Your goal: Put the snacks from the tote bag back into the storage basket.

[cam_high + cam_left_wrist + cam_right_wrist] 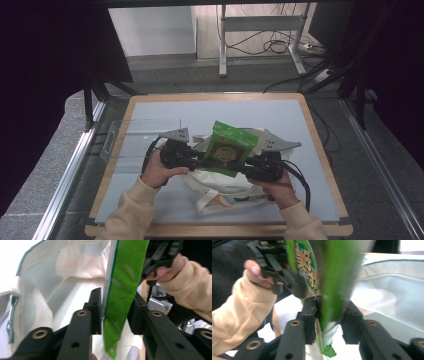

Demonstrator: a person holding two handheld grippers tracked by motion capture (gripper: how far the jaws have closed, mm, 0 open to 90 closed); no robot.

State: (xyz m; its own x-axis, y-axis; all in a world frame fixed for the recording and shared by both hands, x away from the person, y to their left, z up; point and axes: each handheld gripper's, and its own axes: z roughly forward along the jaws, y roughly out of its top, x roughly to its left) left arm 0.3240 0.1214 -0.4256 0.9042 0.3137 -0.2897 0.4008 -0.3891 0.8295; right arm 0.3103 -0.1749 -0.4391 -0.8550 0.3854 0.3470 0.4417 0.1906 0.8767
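High view: green snack bag [230, 148] held upright between both grippers over the mouth of a white cloth tote bag [220, 185], which lies on the grey table mat [280, 115]. Left gripper [196, 159] comes at the snack bag's left edge, right gripper [252, 162] at its right edge; jaw contact is too small to judge from up here. Clear plastic tray [130, 137] sits left of the hands, near the mat's edge.

Left gripper view: the snack bag's edge [122, 290] runs between the two black jaws. Left jaw lies against it; right jaw looks just beside it, a thin gap possible, so a firm pinch cannot be told. The tote's pale lining with teal seam [50, 285] is behind. The other hand [172, 270] shows at top right.

Right gripper view: blurred. The snack bag [332, 285] is between the jaws, which are close around its lower corner, both seeming to touch it. Printed yellow lettering shows here. The tote [392, 290] is at right, and a cream sleeve [244, 310] at left.
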